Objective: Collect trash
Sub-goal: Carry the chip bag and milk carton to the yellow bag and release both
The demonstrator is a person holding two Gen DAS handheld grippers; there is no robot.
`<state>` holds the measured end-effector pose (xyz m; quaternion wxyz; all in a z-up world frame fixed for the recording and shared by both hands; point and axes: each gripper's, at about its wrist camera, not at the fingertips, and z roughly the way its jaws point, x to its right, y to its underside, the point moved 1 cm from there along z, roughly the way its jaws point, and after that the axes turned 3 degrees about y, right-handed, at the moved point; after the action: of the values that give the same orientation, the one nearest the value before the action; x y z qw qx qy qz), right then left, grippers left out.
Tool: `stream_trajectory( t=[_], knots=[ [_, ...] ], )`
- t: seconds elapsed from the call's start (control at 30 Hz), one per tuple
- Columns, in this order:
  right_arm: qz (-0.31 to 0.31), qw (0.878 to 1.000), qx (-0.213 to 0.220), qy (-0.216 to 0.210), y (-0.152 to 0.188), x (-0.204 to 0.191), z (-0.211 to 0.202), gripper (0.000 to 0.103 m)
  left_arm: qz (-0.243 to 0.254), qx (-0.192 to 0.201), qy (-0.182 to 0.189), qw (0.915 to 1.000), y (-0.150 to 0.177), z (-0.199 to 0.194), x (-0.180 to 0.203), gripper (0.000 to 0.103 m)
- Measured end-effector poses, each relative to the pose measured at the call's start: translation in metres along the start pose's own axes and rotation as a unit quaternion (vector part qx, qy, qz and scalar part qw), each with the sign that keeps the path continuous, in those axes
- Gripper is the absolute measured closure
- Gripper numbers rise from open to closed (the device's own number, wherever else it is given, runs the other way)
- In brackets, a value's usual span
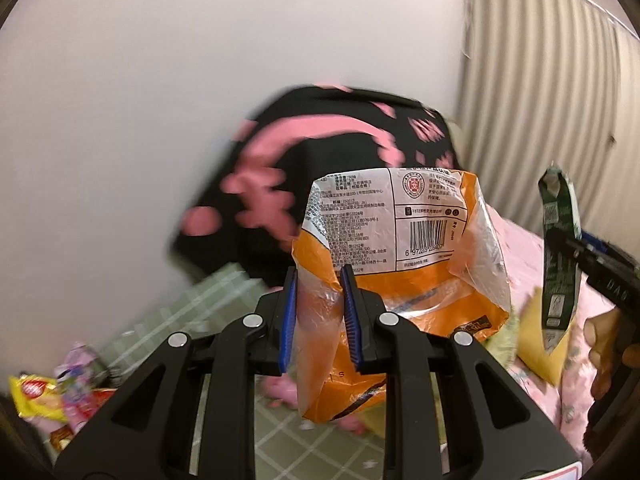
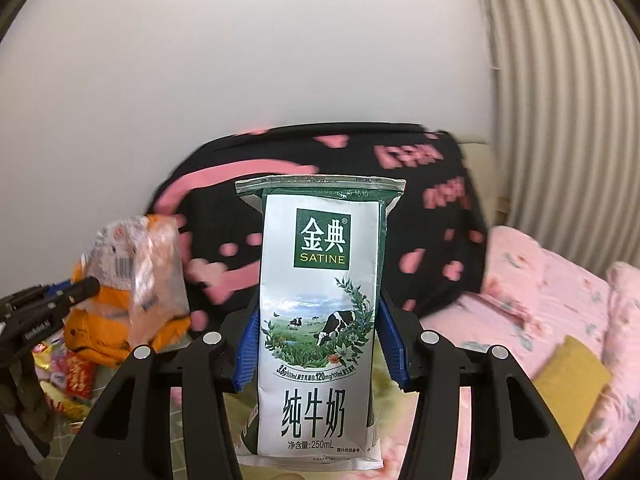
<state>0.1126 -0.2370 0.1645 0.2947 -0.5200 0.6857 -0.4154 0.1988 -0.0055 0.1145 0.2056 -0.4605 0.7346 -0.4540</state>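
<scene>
My left gripper (image 1: 319, 280) is shut on a crumpled orange and clear plastic wrapper (image 1: 400, 248) and holds it up in the air. The wrapper also shows at the left of the right wrist view (image 2: 128, 280). My right gripper (image 2: 318, 304) is shut on a white and green milk carton (image 2: 320, 320), held upright. The carton shows edge-on at the right of the left wrist view (image 1: 558, 256), with the right gripper (image 1: 576, 250) behind it.
A black cloth with pink print (image 2: 420, 240) lies against the white wall ahead. A pink floral bedcover (image 2: 560, 300) and a yellow cushion (image 2: 568, 388) are at the right. Several snack wrappers (image 1: 44, 400) lie low at the left on a green checked sheet (image 1: 192, 308).
</scene>
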Motion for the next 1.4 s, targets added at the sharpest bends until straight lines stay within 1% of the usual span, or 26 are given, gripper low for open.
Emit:
stream_trajectory(
  t=[0.1, 0.23, 0.3, 0.37, 0.47, 0.53, 0.73, 0.83, 0.97, 1.07, 1.13, 1.17, 1.2, 1.27, 1.3, 1.4],
  knots=[
    [0.017, 1.000, 0.002, 0.022, 0.005, 0.028, -0.006, 0.054, 0.028, -0.027, 0.021, 0.9990, 0.001, 0.023, 0.031, 0.083],
    [0.038, 0.998, 0.004, 0.044, 0.013, 0.058, -0.016, 0.054, 0.041, -0.048, 0.037, 0.9973, 0.004, 0.038, 0.052, 0.083],
    [0.046, 0.998, 0.005, 0.053, 0.013, 0.069, -0.016, 0.054, 0.050, -0.056, 0.039, 0.9964, 0.003, 0.051, 0.065, 0.083],
    [0.052, 0.997, 0.007, 0.058, 0.015, 0.076, -0.020, 0.054, 0.057, -0.064, 0.036, 0.9957, 0.005, 0.060, 0.075, 0.083],
    [0.058, 0.996, 0.009, 0.061, 0.014, 0.084, -0.020, 0.054, 0.062, -0.081, 0.031, 0.9943, 0.008, 0.074, 0.079, 0.083],
    [0.057, 0.996, 0.011, 0.062, 0.016, 0.084, -0.024, 0.054, 0.065, -0.086, 0.028, 0.9938, 0.009, 0.079, 0.083, 0.083],
    [0.059, 0.996, 0.007, 0.059, 0.017, 0.088, -0.019, 0.054, 0.068, -0.108, 0.028, 0.9915, 0.018, 0.096, 0.091, 0.083],
    [0.062, 0.996, 0.004, 0.058, 0.020, 0.090, -0.018, 0.054, 0.069, -0.134, 0.025, 0.9882, 0.027, 0.113, 0.095, 0.083],
    [0.064, 0.996, -0.004, 0.056, 0.025, 0.097, -0.015, 0.054, 0.069, -0.190, -0.001, 0.9794, 0.044, 0.137, 0.097, 0.083],
    [0.067, 0.996, -0.011, 0.054, 0.028, 0.101, -0.011, 0.054, 0.068, -0.215, -0.019, 0.9741, 0.052, 0.147, 0.097, 0.083],
    [0.070, 0.996, -0.017, 0.050, 0.030, 0.102, -0.005, 0.054, 0.051, -0.214, -0.012, 0.9754, 0.053, 0.148, 0.093, 0.079],
    [0.071, 0.996, -0.020, 0.045, 0.031, 0.102, -0.001, 0.054, 0.034, -0.212, -0.001, 0.9766, 0.051, 0.147, 0.090, 0.074],
    [0.070, 0.996, -0.023, 0.041, 0.032, 0.101, 0.001, 0.054, 0.011, -0.211, 0.019, 0.9773, 0.049, 0.144, 0.086, 0.068],
    [0.064, 0.997, -0.026, 0.030, 0.031, 0.096, 0.008, 0.054, -0.012, -0.204, 0.043, 0.9780, 0.046, 0.138, 0.080, 0.063],
    [0.060, 0.998, -0.026, 0.022, 0.030, 0.093, 0.011, 0.054, -0.022, -0.194, 0.053, 0.9793, 0.042, 0.132, 0.076, 0.061],
    [0.049, 0.999, -0.023, -0.002, 0.024, 0.079, 0.021, 0.054, -0.045, -0.162, 0.060, 0.9839, 0.032, 0.112, 0.063, 0.059]
  ],
)
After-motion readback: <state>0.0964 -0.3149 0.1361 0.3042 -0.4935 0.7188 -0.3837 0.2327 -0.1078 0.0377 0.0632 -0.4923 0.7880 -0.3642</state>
